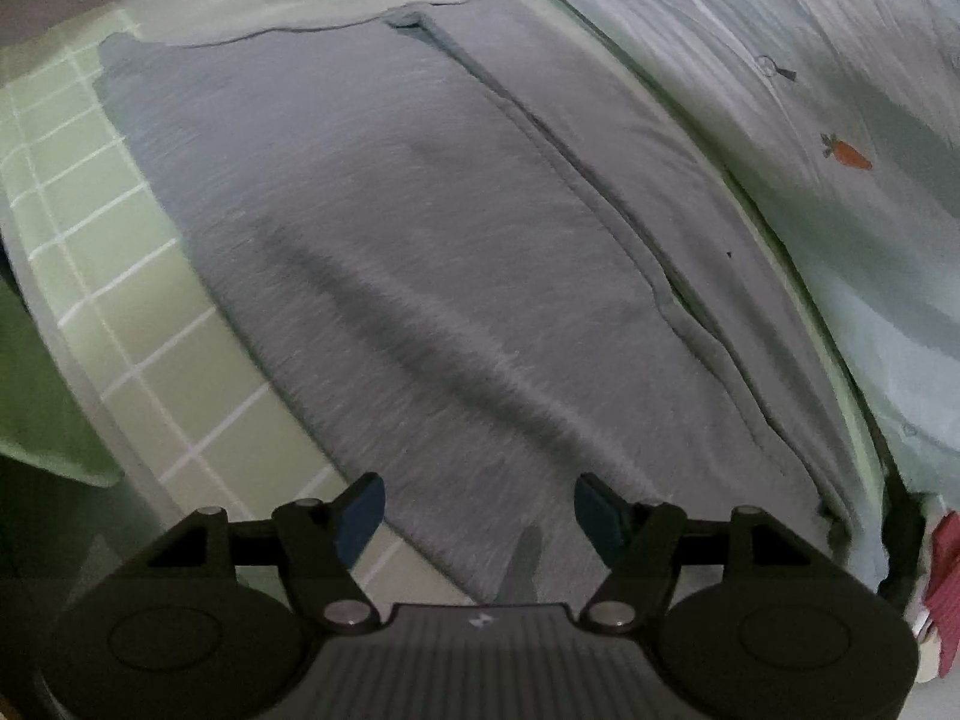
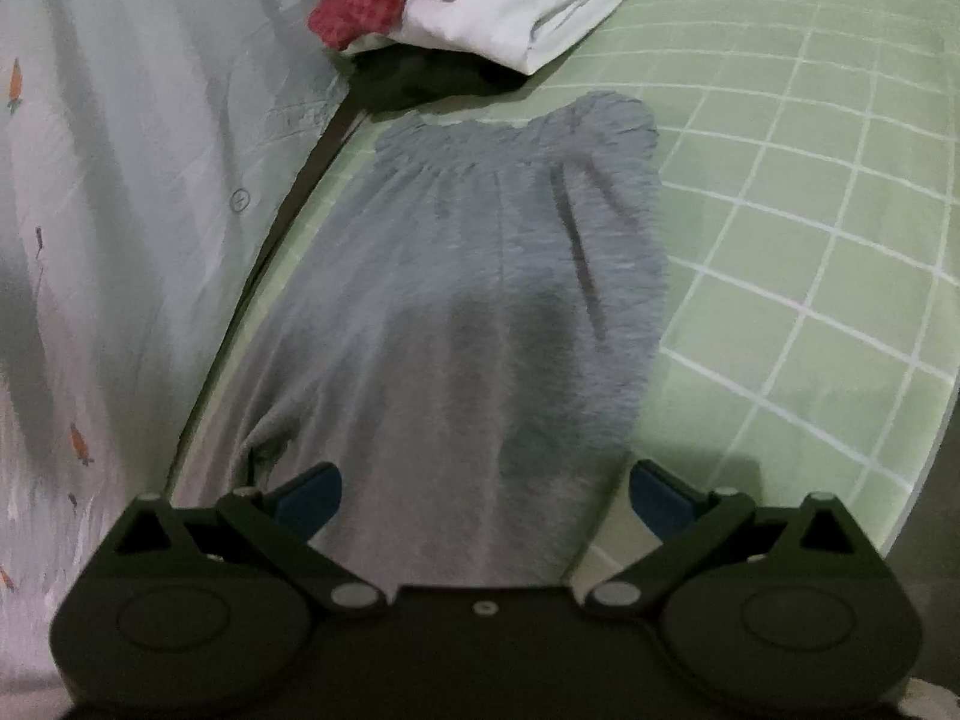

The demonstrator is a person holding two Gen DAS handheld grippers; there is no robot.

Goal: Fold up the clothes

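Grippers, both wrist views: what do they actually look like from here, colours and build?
Both look alike. The left gripper and right gripper have black bodies with a ribbed centre panel, round housings on each side, angular black linkage arms with silver pivot pins, and dark blue finger pads. No cables, sleeves or hands show.

Each tool is black (silver pivot screws), with blue fingertip pads.

I see bare green sheet free right of the grey pants; the quilt walls the left, and piled clothes block the far end.
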